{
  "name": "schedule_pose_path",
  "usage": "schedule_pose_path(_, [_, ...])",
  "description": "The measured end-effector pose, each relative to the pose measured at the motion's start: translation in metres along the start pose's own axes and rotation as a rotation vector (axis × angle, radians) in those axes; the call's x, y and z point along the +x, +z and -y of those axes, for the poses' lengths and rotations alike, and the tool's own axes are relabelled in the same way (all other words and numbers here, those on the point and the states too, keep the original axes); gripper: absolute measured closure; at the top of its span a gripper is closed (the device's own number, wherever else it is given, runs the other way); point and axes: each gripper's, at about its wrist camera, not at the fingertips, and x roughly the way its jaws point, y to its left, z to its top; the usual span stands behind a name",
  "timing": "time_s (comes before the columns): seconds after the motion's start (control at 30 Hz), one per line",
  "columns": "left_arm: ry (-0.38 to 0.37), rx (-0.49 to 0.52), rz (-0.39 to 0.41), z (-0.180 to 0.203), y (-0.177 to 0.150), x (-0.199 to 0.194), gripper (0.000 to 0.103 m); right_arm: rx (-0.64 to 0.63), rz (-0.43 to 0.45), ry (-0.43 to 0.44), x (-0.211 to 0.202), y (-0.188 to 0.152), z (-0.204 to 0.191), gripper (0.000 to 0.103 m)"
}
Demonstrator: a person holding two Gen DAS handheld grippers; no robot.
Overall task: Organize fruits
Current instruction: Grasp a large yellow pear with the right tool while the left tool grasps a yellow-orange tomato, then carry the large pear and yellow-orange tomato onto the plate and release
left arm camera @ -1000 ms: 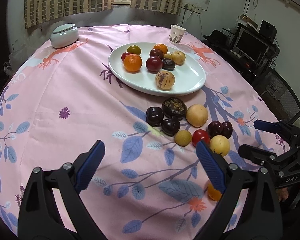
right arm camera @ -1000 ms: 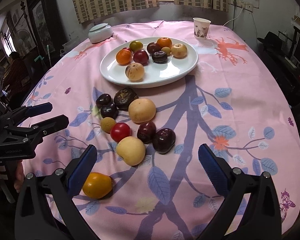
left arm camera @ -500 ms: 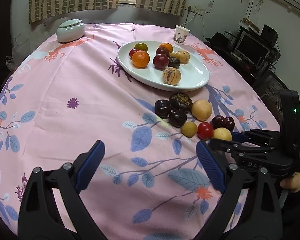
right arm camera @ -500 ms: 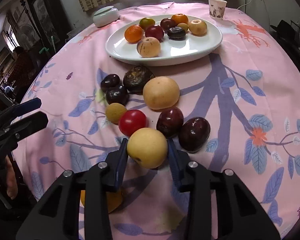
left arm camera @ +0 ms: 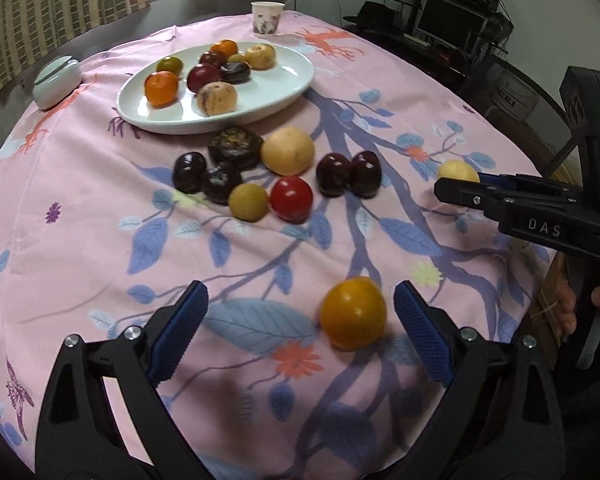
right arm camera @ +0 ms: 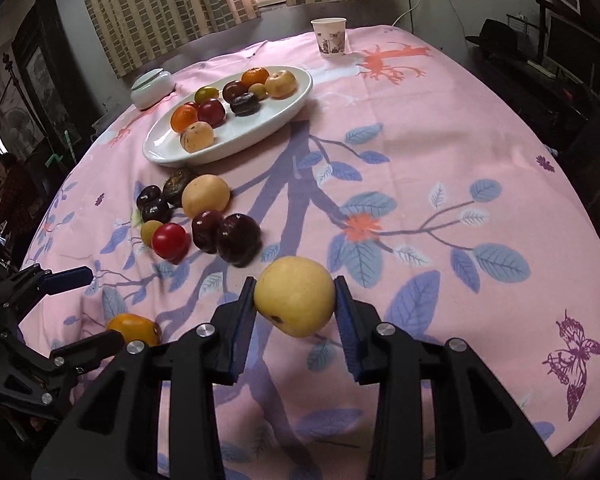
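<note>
My right gripper (right arm camera: 295, 304) is shut on a pale yellow fruit (right arm camera: 295, 295) and holds it above the pink tablecloth; it also shows from the side in the left wrist view (left arm camera: 460, 188) with the fruit (left arm camera: 458, 170). My left gripper (left arm camera: 300, 328) is open around an orange-yellow fruit (left arm camera: 353, 312) lying on the cloth, nearer its right finger; the fruit also shows in the right wrist view (right arm camera: 134, 328). A white oval plate (left arm camera: 284, 88) holds several fruits. A cluster of dark, red and yellow fruits (left arm camera: 276, 172) lies in front of the plate.
A paper cup (right arm camera: 329, 37) stands at the far side of the table. A pale lidded bowl (left arm camera: 56, 84) sits at the far left. The round table's edge drops off close behind both grippers. Furniture and a monitor (left arm camera: 452, 24) stand to the right.
My right gripper has lifted the pale yellow fruit away from the cluster and carried it right. My left gripper has swung right, so the orange-yellow fruit now lies between its fingers.
</note>
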Motion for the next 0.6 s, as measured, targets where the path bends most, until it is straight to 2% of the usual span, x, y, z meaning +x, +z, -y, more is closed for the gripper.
schedule_pose_path(0.13, [-0.026, 0.008, -0.03, 0.016, -0.005, 0.016, 0.01, -0.011, -0.011, 0.045, 0.0, -0.01, 0.002, 0.064])
schedule_pose_path(0.17, [-0.037, -0.003, -0.044, 0.016, -0.006, 0.02, 0.03, -0.012, -0.015, 0.056, 0.0, -0.011, 0.002, 0.064])
schedule_pose_path(0.2, [-0.018, -0.005, -0.042, 0.017, -0.007, 0.021, 0.037, -0.013, -0.016, 0.064, 0.0, -0.012, 0.002, 0.064])
schedule_pose_path(0.23, [-0.012, 0.0, -0.032, 0.019, -0.007, 0.02, 0.06, -0.015, -0.017, 0.067, 0.0, -0.012, 0.001, 0.064])
schedule_pose_path(0.27, [-0.029, -0.002, -0.036, 0.019, -0.006, 0.018, 0.066, -0.017, -0.017, 0.071, 0.0, -0.012, 0.001, 0.064])
schedule_pose_path(0.33, [-0.045, -0.009, -0.032, 0.018, -0.007, 0.015, 0.066, -0.021, -0.015, 0.076, -0.001, -0.011, 0.0, 0.064])
schedule_pose_path(0.6, [-0.031, 0.0, 0.001, 0.01, -0.003, 0.004, 0.066, -0.033, -0.018, 0.082, 0.003, -0.006, -0.01, 0.064])
